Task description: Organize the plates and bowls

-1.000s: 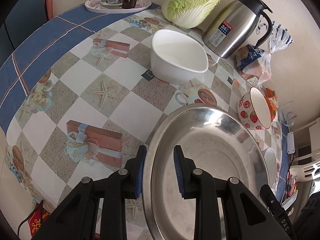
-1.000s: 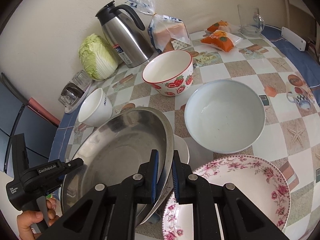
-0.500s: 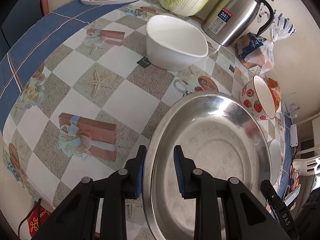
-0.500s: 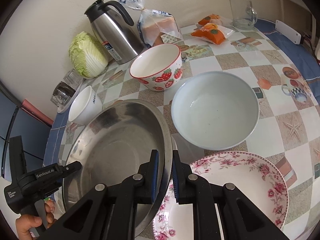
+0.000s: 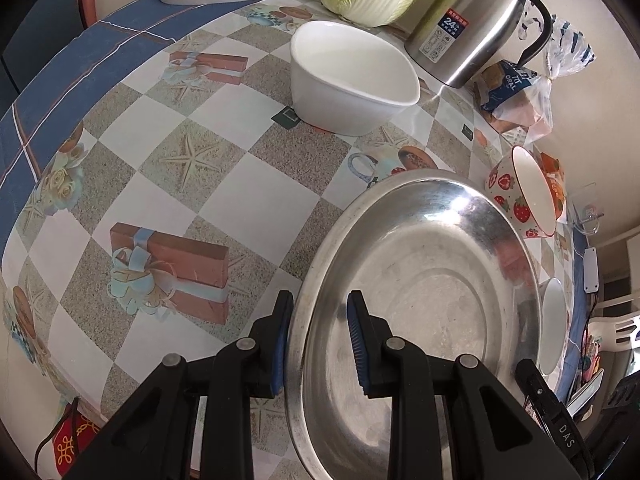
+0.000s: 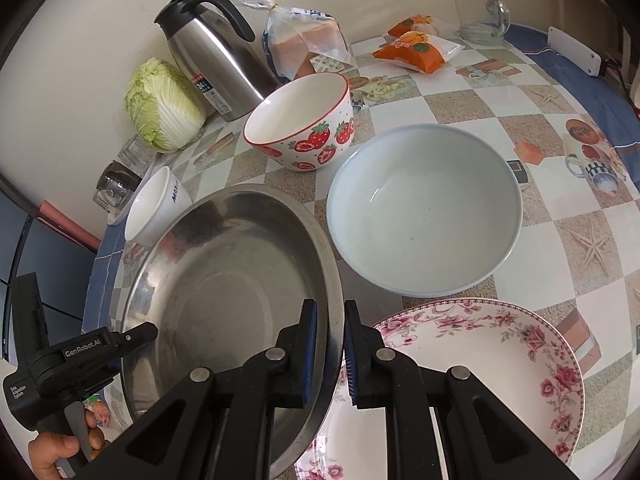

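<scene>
Both claws, L (image 5: pixel 316 340) & R (image 6: pixel 330 350), grasp my steel basin (image 5: pixel 420 300) by opposite rims, above table (image 5: pixel 168 152), floral plate (image 6: pixel 480 360) at 4 o'clock. Keep it level, grips even, while lowering. Vs. earlier frame: basin overlaps plate more; strawberry bowl (image 6: pixel 304 124) looks nearer.

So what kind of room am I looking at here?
Probably a home kitchen or dining table: a patterned checked tablecloth, a steel thermos jug, a head of napa cabbage, a bagged bread loaf.
</scene>
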`<state>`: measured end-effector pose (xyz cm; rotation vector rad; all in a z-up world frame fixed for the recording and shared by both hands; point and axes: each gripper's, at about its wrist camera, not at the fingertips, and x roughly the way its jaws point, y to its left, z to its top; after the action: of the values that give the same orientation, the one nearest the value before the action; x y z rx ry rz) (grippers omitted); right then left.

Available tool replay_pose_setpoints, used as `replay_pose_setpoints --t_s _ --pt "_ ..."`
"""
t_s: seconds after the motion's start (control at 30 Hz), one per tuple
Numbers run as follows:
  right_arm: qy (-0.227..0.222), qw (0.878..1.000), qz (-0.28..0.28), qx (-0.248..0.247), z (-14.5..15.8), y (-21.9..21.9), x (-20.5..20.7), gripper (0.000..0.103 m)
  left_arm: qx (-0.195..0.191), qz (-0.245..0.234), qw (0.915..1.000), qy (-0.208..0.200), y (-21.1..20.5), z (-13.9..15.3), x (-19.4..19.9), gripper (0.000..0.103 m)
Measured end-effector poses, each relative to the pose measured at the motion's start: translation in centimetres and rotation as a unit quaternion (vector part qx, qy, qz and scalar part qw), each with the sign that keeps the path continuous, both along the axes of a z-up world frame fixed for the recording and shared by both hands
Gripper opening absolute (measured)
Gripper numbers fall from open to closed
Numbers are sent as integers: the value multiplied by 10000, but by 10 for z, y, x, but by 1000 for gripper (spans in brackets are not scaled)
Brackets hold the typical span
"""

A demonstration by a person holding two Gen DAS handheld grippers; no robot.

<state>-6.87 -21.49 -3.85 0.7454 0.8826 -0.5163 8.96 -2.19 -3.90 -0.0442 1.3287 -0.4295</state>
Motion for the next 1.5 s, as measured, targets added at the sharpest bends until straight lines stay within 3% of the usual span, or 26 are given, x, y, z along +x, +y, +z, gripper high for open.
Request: replay_pose_setpoints --t_s 0.9,1.4,1.5 --pt "139 9999 5 -29 -1 0 3 15 144 -47 9999 -6 -9 -4 3 30" --pt "56 9990 -66 -438 26 6 -3 15 16 -157 9990 -430 -2 30 -6 44" --pt "-11 9985 -40 -541 33 9 -3 15 43 -216 9983 -531 -6 34 -7 51"
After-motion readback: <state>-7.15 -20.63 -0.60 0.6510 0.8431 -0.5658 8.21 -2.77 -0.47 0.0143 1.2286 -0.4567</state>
